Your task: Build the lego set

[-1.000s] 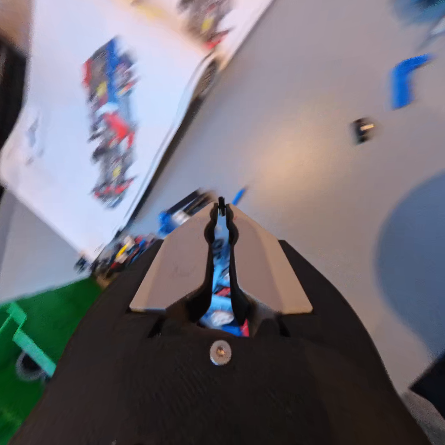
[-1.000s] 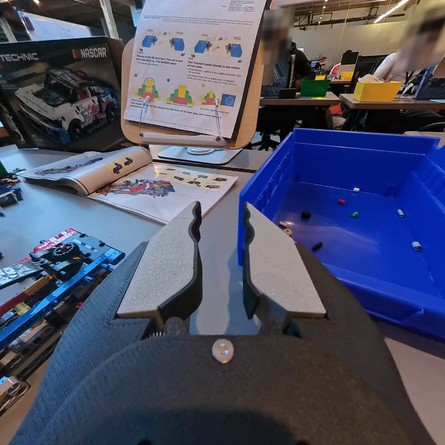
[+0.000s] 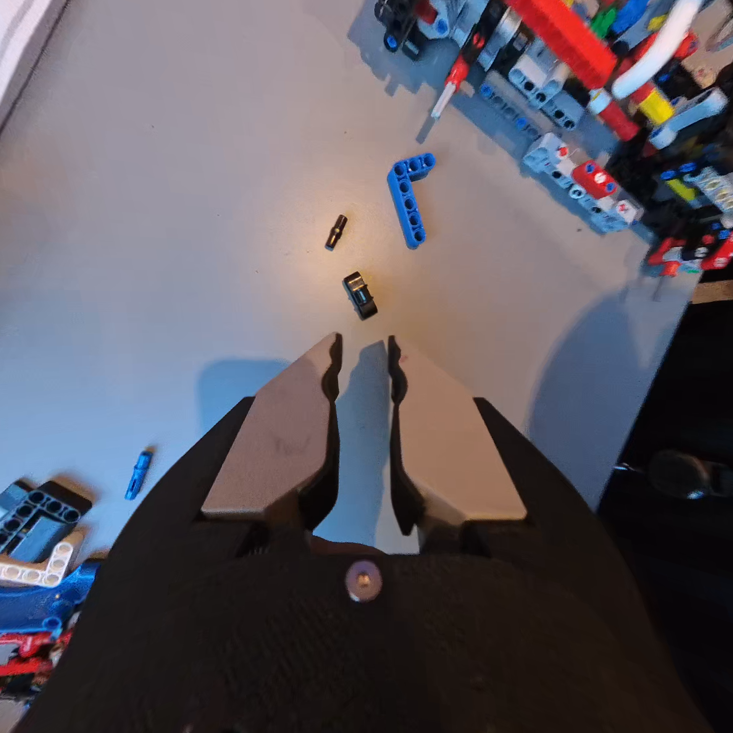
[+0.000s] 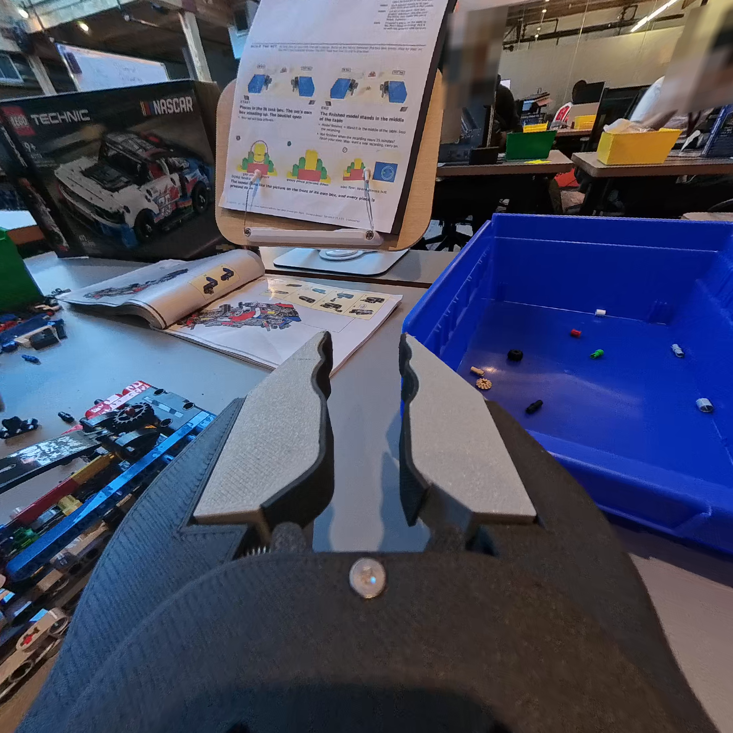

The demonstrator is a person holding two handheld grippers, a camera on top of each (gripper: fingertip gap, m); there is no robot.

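Now the left gripper (image 3: 364, 336), which a second ago pinched a small black pin, hangs empty with jaws narrowly parted over the desk (image 3: 158, 238), just short of a black connector (image 3: 359, 295), likely its next pick, while the right gripper (image 4: 365, 345) waits open beside the blue bin (image 4: 595, 496).

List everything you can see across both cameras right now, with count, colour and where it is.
L-shaped beam: one, blue, on the grey table ahead of the left tool.
Pin: one, black, left of the beam.
Small connector: one, black, just ahead of the fingertips.
Long pin: one, blue, on the table at lower left.
Partly built car model: one, multicoloured, upper right.
Bin: one, blue, right side, a few small pieces scattered inside.
Instruction booklet: one, open, centre of table.
Set box: one, dark, standing at rear left.
Sheet on stand: one, white, behind the booklet.
Left hand-held gripper: open, empty.
Right hand-held gripper: open, empty.
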